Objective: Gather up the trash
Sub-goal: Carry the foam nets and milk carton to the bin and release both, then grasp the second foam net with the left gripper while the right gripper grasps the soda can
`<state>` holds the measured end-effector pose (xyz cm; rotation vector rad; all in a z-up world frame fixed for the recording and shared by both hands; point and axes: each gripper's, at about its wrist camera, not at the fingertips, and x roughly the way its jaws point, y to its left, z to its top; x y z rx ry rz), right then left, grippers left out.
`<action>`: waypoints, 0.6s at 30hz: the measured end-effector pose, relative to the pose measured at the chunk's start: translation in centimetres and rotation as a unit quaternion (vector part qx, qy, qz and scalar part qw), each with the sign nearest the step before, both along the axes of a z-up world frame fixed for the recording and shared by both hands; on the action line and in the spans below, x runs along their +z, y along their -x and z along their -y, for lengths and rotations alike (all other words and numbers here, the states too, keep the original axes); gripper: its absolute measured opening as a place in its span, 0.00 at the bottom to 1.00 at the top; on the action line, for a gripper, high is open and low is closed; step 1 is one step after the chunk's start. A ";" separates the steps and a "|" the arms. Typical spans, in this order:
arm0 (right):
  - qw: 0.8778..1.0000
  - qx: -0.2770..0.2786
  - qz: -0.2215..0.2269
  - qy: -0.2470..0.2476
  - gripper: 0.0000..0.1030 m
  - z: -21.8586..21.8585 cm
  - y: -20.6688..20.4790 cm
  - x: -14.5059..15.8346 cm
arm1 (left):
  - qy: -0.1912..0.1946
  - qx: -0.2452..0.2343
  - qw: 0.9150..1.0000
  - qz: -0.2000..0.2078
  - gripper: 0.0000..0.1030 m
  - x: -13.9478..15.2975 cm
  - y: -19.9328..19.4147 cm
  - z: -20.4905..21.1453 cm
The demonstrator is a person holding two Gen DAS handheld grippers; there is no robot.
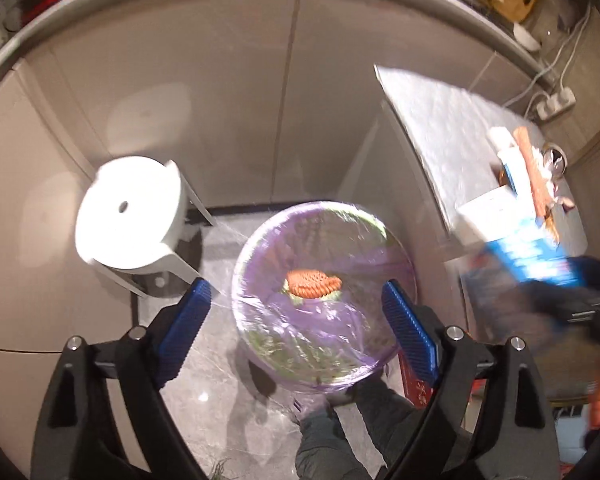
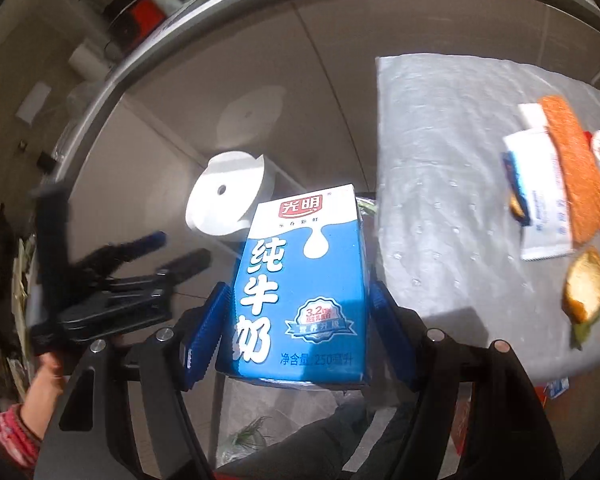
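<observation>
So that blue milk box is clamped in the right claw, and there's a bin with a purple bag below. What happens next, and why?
Probably the right gripper carries the milk carton over the purple-lined bin and lets go. The carton is off to the bin's side, the bin is open, and the left gripper above it is empty.

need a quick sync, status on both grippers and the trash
Left gripper open over bin, orange wrapper inside. Right gripper shut on milk carton. Nothing blocking.

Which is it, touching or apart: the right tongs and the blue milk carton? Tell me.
Touching. In the right wrist view the right tongs have both blue pads pressed against the sides of the milk carton, which is held up off the floor.
</observation>
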<state>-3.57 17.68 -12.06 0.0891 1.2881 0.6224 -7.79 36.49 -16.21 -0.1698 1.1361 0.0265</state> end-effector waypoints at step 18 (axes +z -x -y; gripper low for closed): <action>0.991 0.005 0.114 0.074 0.98 3.7 -0.3 1.9 | 0.014 -0.051 0.997 0.054 0.92 6.3 -2.1 4.3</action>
